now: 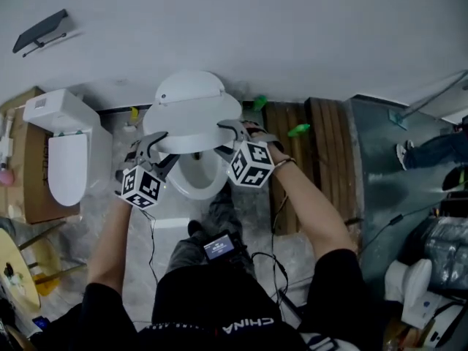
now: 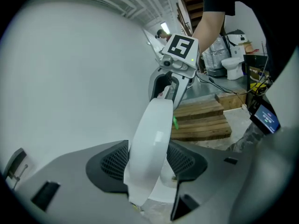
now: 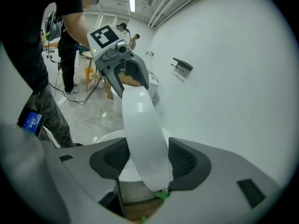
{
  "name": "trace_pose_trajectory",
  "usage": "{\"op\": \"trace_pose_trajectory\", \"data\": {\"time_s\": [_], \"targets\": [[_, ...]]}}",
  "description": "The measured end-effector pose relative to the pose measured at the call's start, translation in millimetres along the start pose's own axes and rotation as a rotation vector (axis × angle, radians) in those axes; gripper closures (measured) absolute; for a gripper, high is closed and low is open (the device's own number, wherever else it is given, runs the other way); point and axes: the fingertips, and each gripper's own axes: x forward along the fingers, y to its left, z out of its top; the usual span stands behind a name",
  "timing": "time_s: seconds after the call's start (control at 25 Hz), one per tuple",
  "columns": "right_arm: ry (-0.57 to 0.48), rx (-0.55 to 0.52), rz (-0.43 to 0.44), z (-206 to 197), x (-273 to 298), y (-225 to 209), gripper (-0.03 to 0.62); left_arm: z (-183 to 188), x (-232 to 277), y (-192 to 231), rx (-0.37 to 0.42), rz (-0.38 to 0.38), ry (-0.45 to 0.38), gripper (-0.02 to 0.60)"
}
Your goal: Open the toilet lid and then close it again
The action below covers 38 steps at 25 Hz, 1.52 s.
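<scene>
White lid (image 1: 191, 117) aslant, free edge toward person

Glossy, smooth white plastic on the toilet lid (image 1: 191, 115), glazed ceramic on the bowl (image 1: 197, 189), rough wood on the pallet (image 1: 325, 134) at right, matt grey plastic with black mesh-textured pads (image 2: 111, 160) on left tool (image 2: 148, 158) and right tool (image 3: 147, 158).

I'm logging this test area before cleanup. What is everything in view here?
toilet: one, white, centre, against the wall
toilet lid: one, white, part-raised over that bowl
cardboard box: one, brown, far left
second toilet: one, white, left, by the cardboard box
third toilet: one, white, lower right
wooden pallet: one, brown, right of centre toilet
green things: two, floor near the pallet
wall bracket: one, black, upper left
left hand-held gripper: one, grey, clamped on lid
right hand-held gripper: one, grey, clamped on lid
</scene>
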Motion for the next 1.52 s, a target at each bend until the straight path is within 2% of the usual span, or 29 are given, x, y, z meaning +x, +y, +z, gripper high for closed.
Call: {"op": "trace_pose_trajectory", "data": {"time_s": [0.28, 0.56, 0.72, 0.92, 1.2, 1.52], "targets": [[0.048, -0.042, -0.037, -16, 8, 43, 0.342, -21, -2, -43, 0.028, 0.001, 0.000, 0.334], [0.033, -0.055, -0.040, -27, 12, 72, 0.338, -34, -1, -74, 0.046, 0.016, 0.034, 0.328], [-0.003, -0.070, -0.041, -33, 11, 89, 0.329, -40, -1, -91, 0.055, 0.033, 0.057, 0.325], [-0.054, -0.085, -0.028, -45, 19, 119, 0.326, -57, 5, -120, 0.065, 0.045, 0.128, 0.321], [-0.109, -0.039, 0.012, -64, 30, 155, 0.321, -82, 18, -158, 0.076, 0.035, 0.178, 0.307], [-0.078, -0.080, 0.030, -91, 54, 202, 0.312, -112, 26, -205, 0.048, -0.002, 0.096, 0.299]]}}
